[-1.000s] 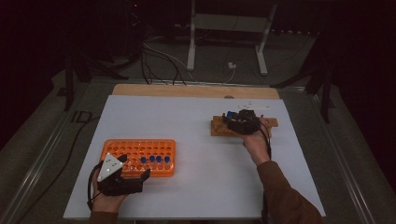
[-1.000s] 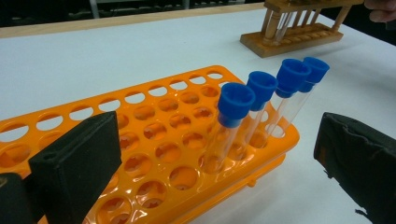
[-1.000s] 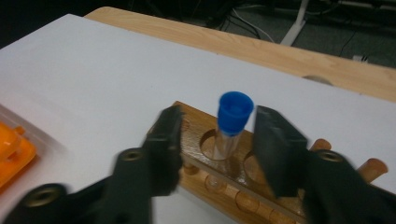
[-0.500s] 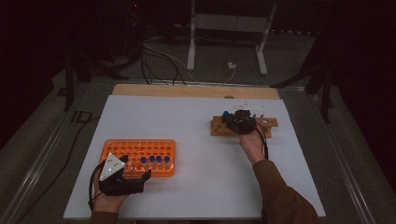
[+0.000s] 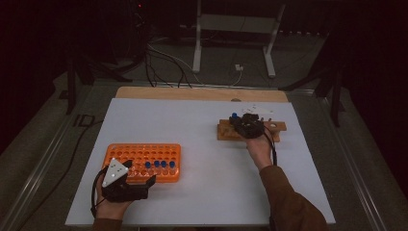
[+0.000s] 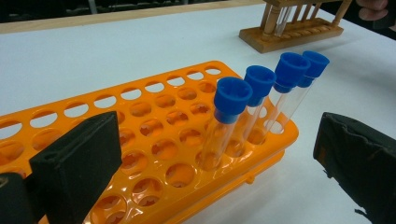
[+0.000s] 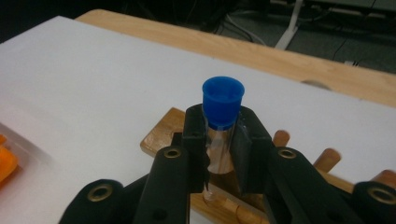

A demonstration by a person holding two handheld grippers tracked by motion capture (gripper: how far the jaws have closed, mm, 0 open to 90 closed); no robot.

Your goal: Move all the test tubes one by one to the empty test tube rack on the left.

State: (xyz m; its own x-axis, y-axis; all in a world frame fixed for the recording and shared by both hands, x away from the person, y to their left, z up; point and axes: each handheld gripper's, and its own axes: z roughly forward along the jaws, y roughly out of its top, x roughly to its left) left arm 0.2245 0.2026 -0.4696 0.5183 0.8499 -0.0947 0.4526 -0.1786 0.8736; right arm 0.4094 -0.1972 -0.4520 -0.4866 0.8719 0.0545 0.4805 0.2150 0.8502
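done: four capped tubes [image 6: 261,100] in orange rack [image 5: 139,155], near-left worktop | now: right gripper [image 7: 219,154] pinching blue-capped tube [image 7: 221,126] at wooden rack [image 5: 276,127], jaws just closing | left gripper [image 6: 219,163] spread, idle | left: carry over

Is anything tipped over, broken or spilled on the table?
Nothing stands out. Four blue-capped clear tubes stand in the orange plastic rack, leaning slightly but seated. The right gripper is shut on another blue-capped tube at the wooden rack.
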